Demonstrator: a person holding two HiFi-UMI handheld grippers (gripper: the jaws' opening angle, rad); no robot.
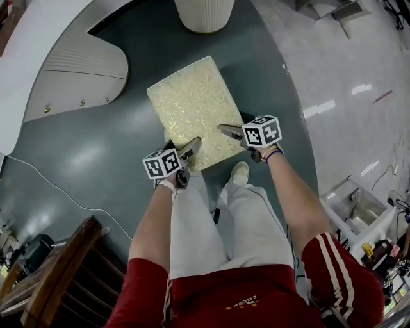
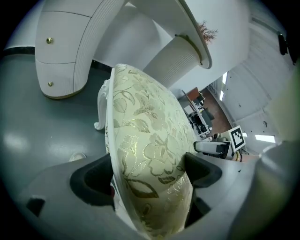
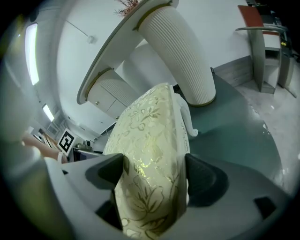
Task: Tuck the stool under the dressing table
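Here, I have the left gripper [image 1: 188, 150] and right gripper [image 1: 229, 131] each clamped on the near edge of the stool [image 1: 187, 106] (one per corner, for a straight push); it stands on the floor [image 1: 96, 154], short of the table [image 1: 29, 51] beyond.

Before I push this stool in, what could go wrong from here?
The left gripper and right gripper grip the stool only at its padded near corners, so a push may slip or twist it. The stool sits angled, with the ribbed column straight ahead; it could bump that. The drawer unit on the left narrows the gap.
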